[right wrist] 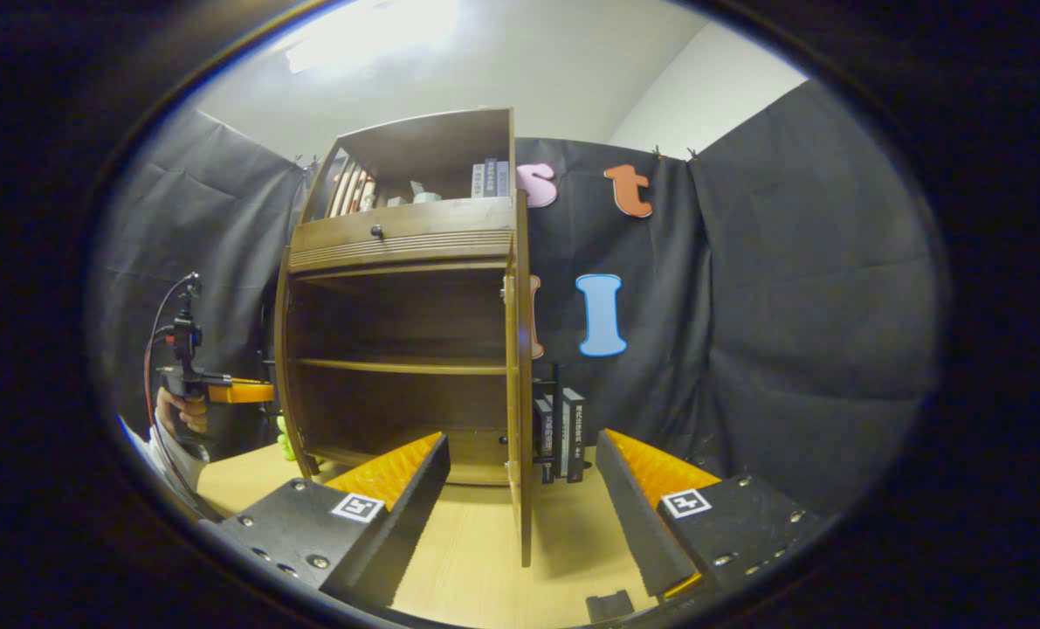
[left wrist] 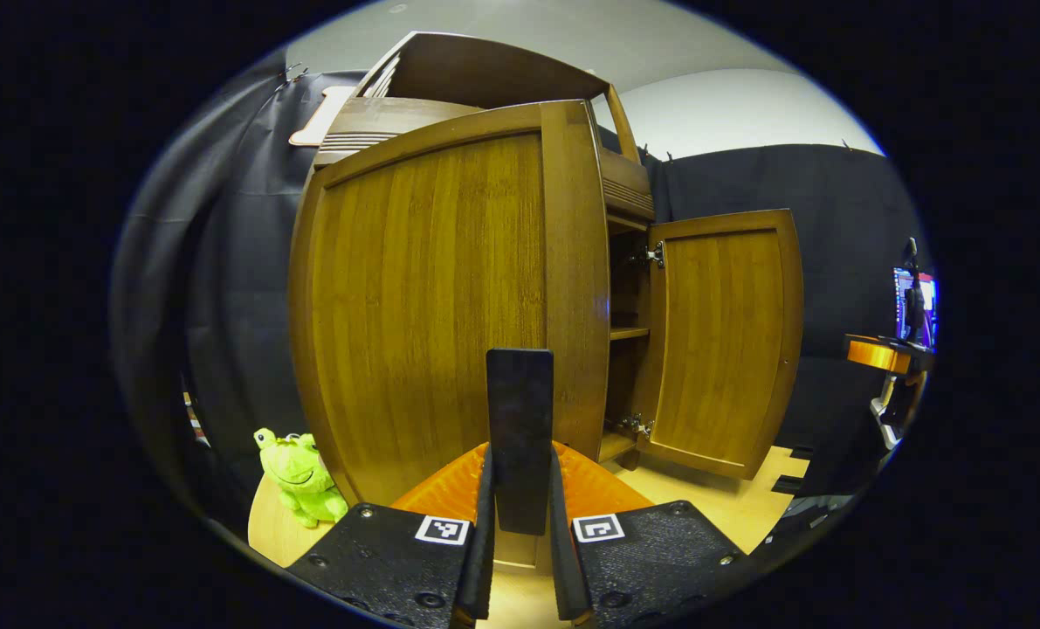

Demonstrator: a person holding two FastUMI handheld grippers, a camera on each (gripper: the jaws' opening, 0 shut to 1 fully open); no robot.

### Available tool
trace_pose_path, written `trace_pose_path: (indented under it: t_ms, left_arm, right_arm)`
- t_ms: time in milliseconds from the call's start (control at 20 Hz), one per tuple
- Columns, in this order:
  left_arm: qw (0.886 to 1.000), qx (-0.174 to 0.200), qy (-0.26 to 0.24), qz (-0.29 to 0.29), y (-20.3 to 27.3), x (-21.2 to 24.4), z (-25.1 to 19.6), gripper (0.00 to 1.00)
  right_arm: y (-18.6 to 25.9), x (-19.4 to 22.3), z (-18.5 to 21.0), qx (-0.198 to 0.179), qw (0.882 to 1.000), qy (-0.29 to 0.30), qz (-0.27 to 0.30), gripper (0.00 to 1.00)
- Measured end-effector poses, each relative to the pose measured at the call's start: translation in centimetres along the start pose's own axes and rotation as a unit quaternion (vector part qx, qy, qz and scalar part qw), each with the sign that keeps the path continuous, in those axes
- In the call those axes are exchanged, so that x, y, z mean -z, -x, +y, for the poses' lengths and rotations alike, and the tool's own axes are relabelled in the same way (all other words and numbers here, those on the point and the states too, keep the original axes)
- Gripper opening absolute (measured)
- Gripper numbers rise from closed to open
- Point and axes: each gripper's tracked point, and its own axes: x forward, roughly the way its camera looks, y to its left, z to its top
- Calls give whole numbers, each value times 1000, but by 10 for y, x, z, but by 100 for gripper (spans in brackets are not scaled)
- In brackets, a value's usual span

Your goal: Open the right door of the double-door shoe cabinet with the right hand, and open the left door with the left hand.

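The wooden shoe cabinet [right wrist: 402, 240] stands with both doors swung out, its shelves bare. In the left gripper view the left door [left wrist: 432, 297] looms close. Its black handle [left wrist: 520, 393] stands upright between the fingers of my left gripper [left wrist: 520, 454], which is shut on it. The right door [left wrist: 720, 341] hangs open beyond. In the right gripper view that right door [right wrist: 520, 376] is edge-on, in the gap of my open right gripper [right wrist: 520, 441], and neither finger touches it. At the far left a hand holds the left gripper [right wrist: 223, 390] against the left door [right wrist: 281, 349].
A green frog plush [left wrist: 301, 476] sits on the light wooden floor [right wrist: 476, 559] left of the cabinet. Several books [right wrist: 563, 432] stand behind the right door against the black cloth. A screen [left wrist: 912, 306] glows at the far right. More books [right wrist: 489, 179] sit on the cabinet's top shelf.
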Motion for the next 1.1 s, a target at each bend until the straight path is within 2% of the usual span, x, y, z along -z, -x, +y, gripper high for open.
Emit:
trace_pose_path:
  t_ms: [250, 500, 800, 900, 950, 1100]
  left_arm:
    - [1000, -18, -1, -11, 23, 2, 11, 29]
    - [998, -57, -5, -17, 48, 3, 28, 29]
    - [996, -84, -13, -25, 76, 3, 53, 24]
    - [994, -102, -25, -27, 87, 4, 67, 21]
    - [993, -110, -33, -31, 94, 3, 73, 20]
    - [985, -161, -58, -29, 114, 5, 114, 13]
  right_arm:
    - [2, 3, 24, -37, 999, -20, 11, 98]
    - [8, 7, 21, -31, 999, -10, 20, 100]
    - [6, 4, 28, -36, 999, -4, 16, 100]
    - [2, 4, 37, -41, 999, -7, 17, 97]
    - [2, 3, 41, -43, 999, -6, 15, 99]
    - [-3, 5, 58, -51, 999, 10, 16, 100]
